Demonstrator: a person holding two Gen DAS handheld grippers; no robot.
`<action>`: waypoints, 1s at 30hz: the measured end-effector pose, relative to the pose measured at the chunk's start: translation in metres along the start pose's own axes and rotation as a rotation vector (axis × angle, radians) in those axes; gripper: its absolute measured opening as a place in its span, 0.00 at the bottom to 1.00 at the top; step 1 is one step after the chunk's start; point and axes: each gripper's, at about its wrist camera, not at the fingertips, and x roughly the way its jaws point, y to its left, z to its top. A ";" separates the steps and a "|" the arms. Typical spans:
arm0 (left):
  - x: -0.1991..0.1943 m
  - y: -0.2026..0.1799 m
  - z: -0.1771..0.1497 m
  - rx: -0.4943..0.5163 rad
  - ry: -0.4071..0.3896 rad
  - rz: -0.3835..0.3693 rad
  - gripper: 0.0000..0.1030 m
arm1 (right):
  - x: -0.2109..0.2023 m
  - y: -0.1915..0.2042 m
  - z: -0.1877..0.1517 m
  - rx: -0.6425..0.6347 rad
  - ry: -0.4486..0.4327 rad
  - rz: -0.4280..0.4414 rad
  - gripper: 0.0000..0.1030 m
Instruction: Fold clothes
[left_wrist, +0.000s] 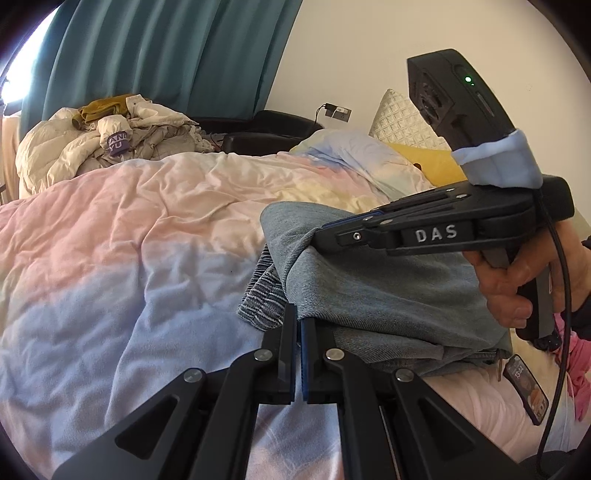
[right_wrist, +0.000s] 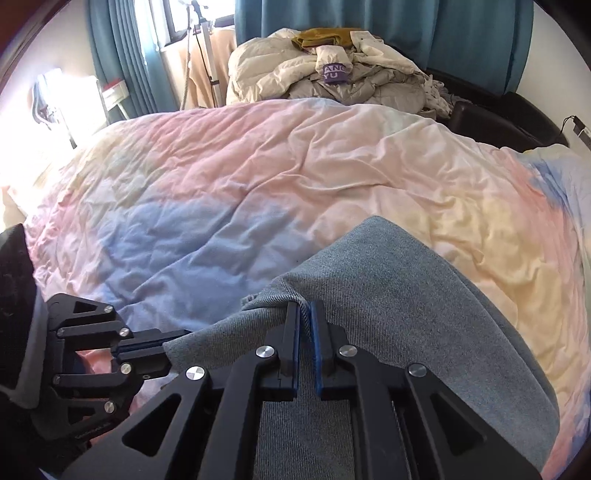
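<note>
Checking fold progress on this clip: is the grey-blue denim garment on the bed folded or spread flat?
Folded, partly: the grey-blue denim garment lies doubled in layers on the pastel duvet, both grippers clamped on its edge.

We are looking across a bed whose quilt (right_wrist: 258, 166) is lying spread over it. The jeans (left_wrist: 388, 291) are lying folded on the near part of the quilt. Our left tongs (left_wrist: 298, 325) are closing on the jeans' near edge, while our right tongs (right_wrist: 306, 314) are pinching a fold beside them, to the right. A phone (left_wrist: 526, 387) is lying on the bed just right of the jeans. Pillows (left_wrist: 399, 122) are leaning against the wall at the right end. A heap of clothes (right_wrist: 325, 70) is sitting beyond the far side of the bed, before the curtains (right_wrist: 461, 33).
</note>
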 end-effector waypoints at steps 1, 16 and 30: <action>-0.001 -0.001 -0.001 0.009 -0.004 0.002 0.01 | -0.005 -0.002 0.000 0.010 -0.009 0.034 0.15; -0.012 -0.015 -0.010 0.074 -0.054 0.014 0.01 | 0.060 -0.025 0.052 0.109 0.180 -0.135 0.46; -0.017 -0.016 -0.015 0.058 -0.019 0.004 0.01 | 0.067 -0.033 0.039 0.175 0.124 -0.167 0.42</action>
